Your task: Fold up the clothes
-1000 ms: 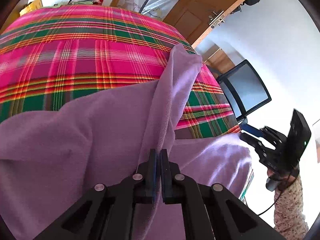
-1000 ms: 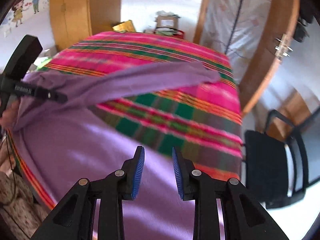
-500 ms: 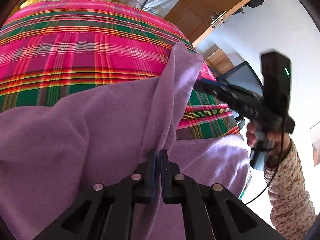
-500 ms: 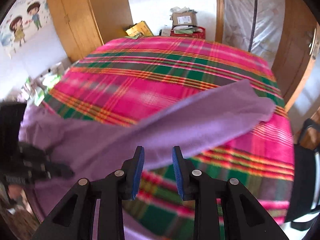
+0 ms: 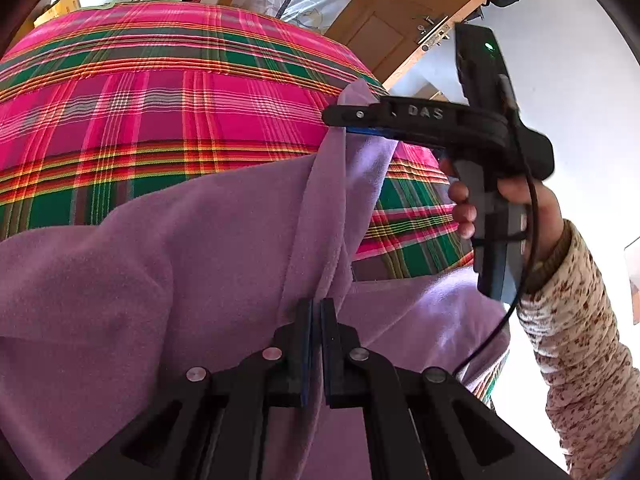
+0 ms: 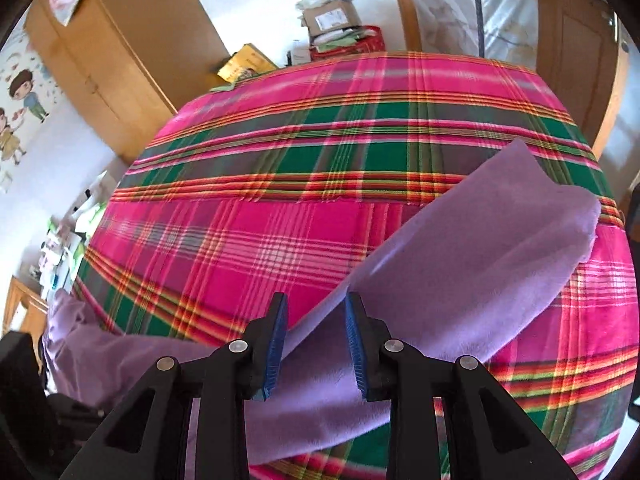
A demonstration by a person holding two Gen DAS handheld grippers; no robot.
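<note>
1. The left gripper is seen with its jaws pressed together on a ridge of the lilac fleece garment, which is pinched between the blue pads at the 6 o'clock edge of the left wrist view.
2. The right gripper is held with its jaws parted, and the raised edge of a long lilac strip, probably a sleeve, runs between the pads; whether either pad is touching the cloth cannot be told.
3. In the left wrist view the right gripper is seen at 2 o'clock, held by a hand in a flowered sleeve, its tip at the far end of the same strip.
4. The garment lies bunched along the near edge of a bed covered by a pink and green plaid cloth; the strip stretches from the left gripper towards 1 o'clock.
5. For a clean fold, it is judged that the strip should be closed on fully across its width, kept taut between both grippers, and laid flat without twist.
</note>
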